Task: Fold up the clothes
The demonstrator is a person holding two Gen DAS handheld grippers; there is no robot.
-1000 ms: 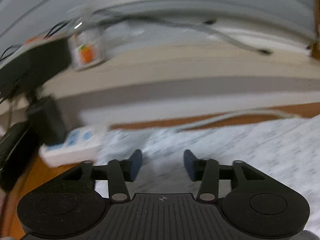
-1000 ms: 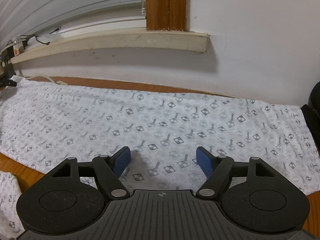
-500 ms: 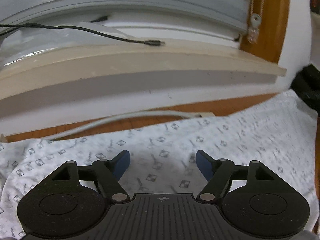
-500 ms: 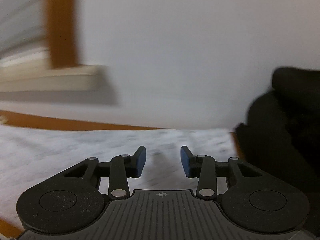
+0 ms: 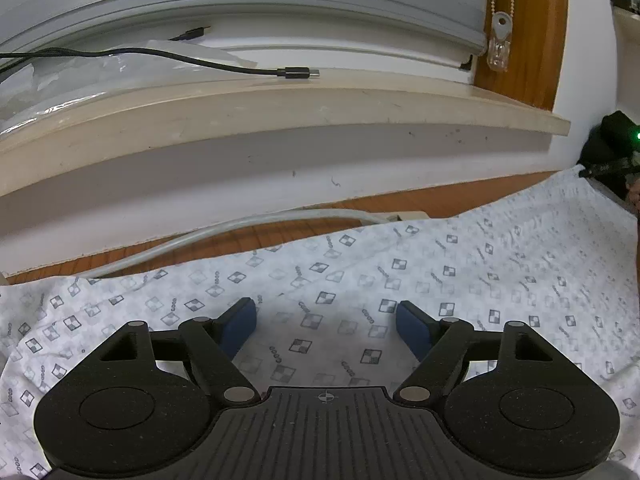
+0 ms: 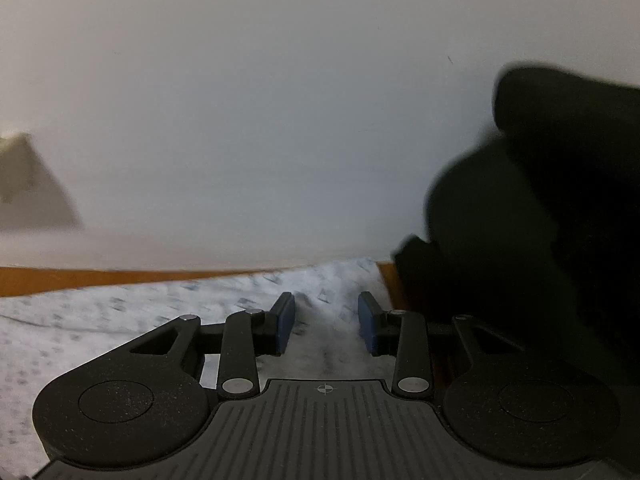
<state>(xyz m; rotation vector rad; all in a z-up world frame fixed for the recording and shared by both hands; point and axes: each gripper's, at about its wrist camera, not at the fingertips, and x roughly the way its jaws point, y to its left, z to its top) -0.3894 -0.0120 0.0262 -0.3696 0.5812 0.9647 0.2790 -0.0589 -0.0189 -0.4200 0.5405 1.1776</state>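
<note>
A white garment [image 5: 460, 264] printed with small grey checked squares lies spread flat on a wooden table [image 5: 420, 200]. My left gripper [image 5: 324, 312] hovers low over its middle, near the far hem. Its jaws are opening wide, and only flat cloth lies below them. In the blurred right wrist view the same garment [image 6: 120, 320] runs to its far right corner by the wall. My right gripper [image 6: 326, 304] is over that corner. Its jaws are closing to a narrow gap, and the blue pads [image 6: 285, 322] stand apart with cloth beneath them.
A beige window sill [image 5: 320, 120] with a black USB cable [image 5: 296, 73] juts from the white wall above the table. A white cable [image 5: 240, 228] runs along the table's back edge. A bulky black object [image 6: 540, 240] stands close on the right of the right gripper.
The left view swung right from the power strip and sill clutter to the garment's middle, and its jaws widened. The right gripper travelled right to the garment's end, and its jaws narrowed.
</note>
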